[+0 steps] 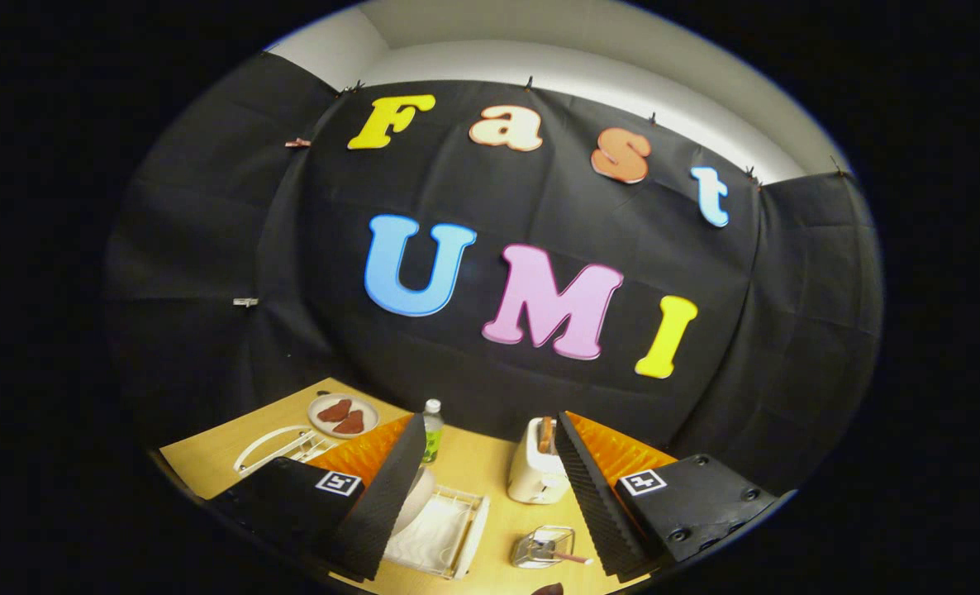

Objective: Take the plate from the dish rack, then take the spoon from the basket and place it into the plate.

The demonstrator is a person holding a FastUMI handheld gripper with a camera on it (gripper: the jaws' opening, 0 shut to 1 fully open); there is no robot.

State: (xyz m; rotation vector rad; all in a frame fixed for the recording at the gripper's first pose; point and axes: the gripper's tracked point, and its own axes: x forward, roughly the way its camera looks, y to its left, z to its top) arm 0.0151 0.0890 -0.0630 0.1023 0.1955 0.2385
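A white dish rack (457, 537) sits on the wooden table (478, 467), low between my fingers. A white plate (421, 498) stands in the rack, partly hidden behind the left finger (391, 487). To the right of the rack is a small wire basket (542, 545), close to the right finger (593, 496). A spoon (573, 559) lies in the basket with its handle poking out to the right. My gripper (490, 420) hangs above the table, open, with nothing between its fingers.
A white toaster (535, 473) with a slice of bread stands beyond the basket, just left of the right finger. Past the left fingertip stands a clear bottle (432, 430). Farther left are a plate with two reddish pieces (343, 415) and a white wire stand (279, 446).
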